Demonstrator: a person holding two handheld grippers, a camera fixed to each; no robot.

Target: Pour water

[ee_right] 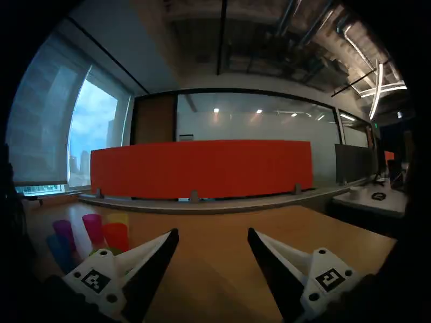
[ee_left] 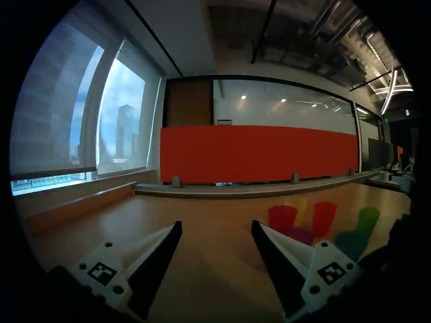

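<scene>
Several coloured plastic cups stand in a cluster on the wooden table. In the left gripper view they sit to the right: a red cup, an orange cup, a green cup, a blue cup. My left gripper is open and holds nothing, left of the cups. In the right gripper view the cluster is at the lower left: a pink cup, an orange cup, a blue cup. My right gripper is open and holds nothing, right of the cups.
A red divider panel runs along the far edge of the table. Windows with blinds are on the left. A side desk with small items stands at the right.
</scene>
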